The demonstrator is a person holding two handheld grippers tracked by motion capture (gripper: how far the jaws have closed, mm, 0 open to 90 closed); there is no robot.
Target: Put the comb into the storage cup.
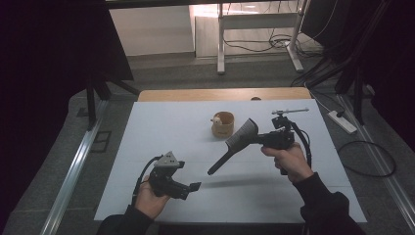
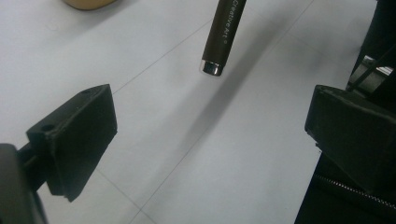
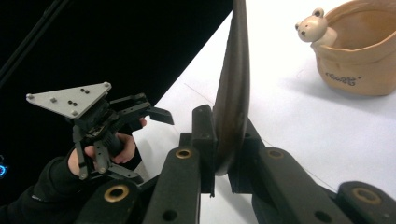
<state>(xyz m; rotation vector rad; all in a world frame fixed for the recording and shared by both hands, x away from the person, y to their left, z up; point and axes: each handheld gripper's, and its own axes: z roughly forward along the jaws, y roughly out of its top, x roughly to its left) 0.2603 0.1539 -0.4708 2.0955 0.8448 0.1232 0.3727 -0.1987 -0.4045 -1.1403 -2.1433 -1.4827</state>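
Holding the brush (image 1: 235, 144) aloft, the right gripper (image 1: 266, 139) has it clamped by the flat bristle head, its fingers (image 3: 204, 135) pressed tight on both faces of that head. The dark handle slants down and away toward seven o'clock in the high view, its metal-capped tip hanging above the desk (image 1: 147, 132) without touching it. Judging from this, the step in hand looks like a one-handed carry after a pass between hands, with the brush likely bound for the cup (image 1: 223, 124), a tan pot with a little bear on its rim, standing at eleven o'clock from the right gripper and just beyond the brush head.

The left gripper (image 1: 188, 188) sits near the desk's front edge at about seven o'clock from the brush tip, well apart from it. Its fingers (image 2: 79, 135) stand wide open with nothing between them; the left gripper view looks past them at the handle end hanging over the white surface.

The next move seems to call for swinging the handle round so its tip points down over the cup's mouth, then lowering before any release, minding the bear figure on the rim.

The right hand (image 1: 291, 164) is raised, with the gripper pointing level toward nine o'clock. The left hand (image 1: 149, 198) rests low, palm cradling its gripper, which aims toward three o'clock.
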